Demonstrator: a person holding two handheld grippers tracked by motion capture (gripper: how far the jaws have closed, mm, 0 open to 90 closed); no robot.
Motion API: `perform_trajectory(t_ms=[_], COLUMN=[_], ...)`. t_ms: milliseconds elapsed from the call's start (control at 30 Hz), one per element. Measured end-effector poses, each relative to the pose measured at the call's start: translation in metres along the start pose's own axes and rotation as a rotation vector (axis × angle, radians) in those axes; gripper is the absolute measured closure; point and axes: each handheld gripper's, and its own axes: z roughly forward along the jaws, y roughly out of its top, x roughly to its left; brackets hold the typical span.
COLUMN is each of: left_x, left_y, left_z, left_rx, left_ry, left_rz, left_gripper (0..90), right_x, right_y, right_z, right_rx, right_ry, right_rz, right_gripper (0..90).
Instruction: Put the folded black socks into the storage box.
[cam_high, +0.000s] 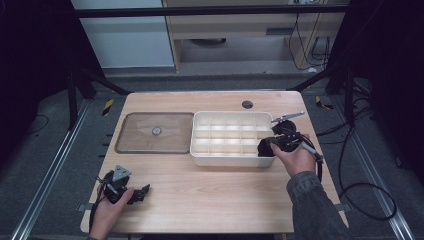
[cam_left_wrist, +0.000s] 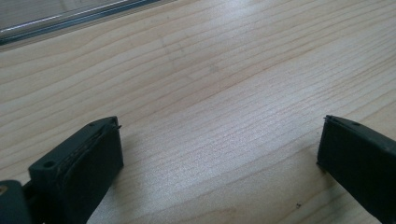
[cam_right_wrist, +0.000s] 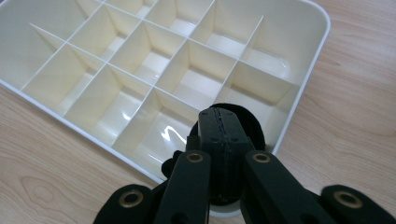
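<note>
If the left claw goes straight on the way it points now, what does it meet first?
Probably bare wooden table; the open left claw has nothing between its jaws. Farther along, the clear lid edge lies in its line, though depth is hard to judge.

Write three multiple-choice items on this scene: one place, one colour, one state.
1. Where is the black round piece?
A) on the clear lid
B) between the right gripper's jaws, at the divided box's near right corner
C) under the left gripper

2. What colour is the divided box?
A) blue
B) red
C) white

3. How do the left gripper's jaws stand?
A) open, with nothing between them
B) shut on the lid
C) shut on the box's rim

Key: 1 B, the piece shows just past the shut jaws over that corner. 2 C, walls and dividers are white. 3 A, only bare table lies between the jaws.
</note>
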Motion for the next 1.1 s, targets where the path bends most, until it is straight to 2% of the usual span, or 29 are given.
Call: perform_trajectory(t_ms=[367,600,933,1100], left_x=[0.000,0.000,0.000,0.000], left_y=[0.000,0.000,0.000,0.000], left_z=[0.000,0.000,0.000,0.000], left_rx=[0.000,0.000,-0.002,0.000], left_ry=[0.000,0.000,0.000,0.000], left_rz=[0.000,0.000,-0.001,0.001], left_gripper=[0.0,0.0,0.0,0.0], right_x=[0.004,0.009,0.016,0.018], right_y=[0.005,0.006,0.006,0.006], right_z=[-0.011,-0.015,-0.024,-0.031], right_rx=[-0.054,-0.078,-0.112,-0.130], right_ry=[0.019,0.036,0.039,0.045], right_rz=[0.009,0.014,0.025,0.048], right_gripper=[90.0,82.7,58.6,47.8])
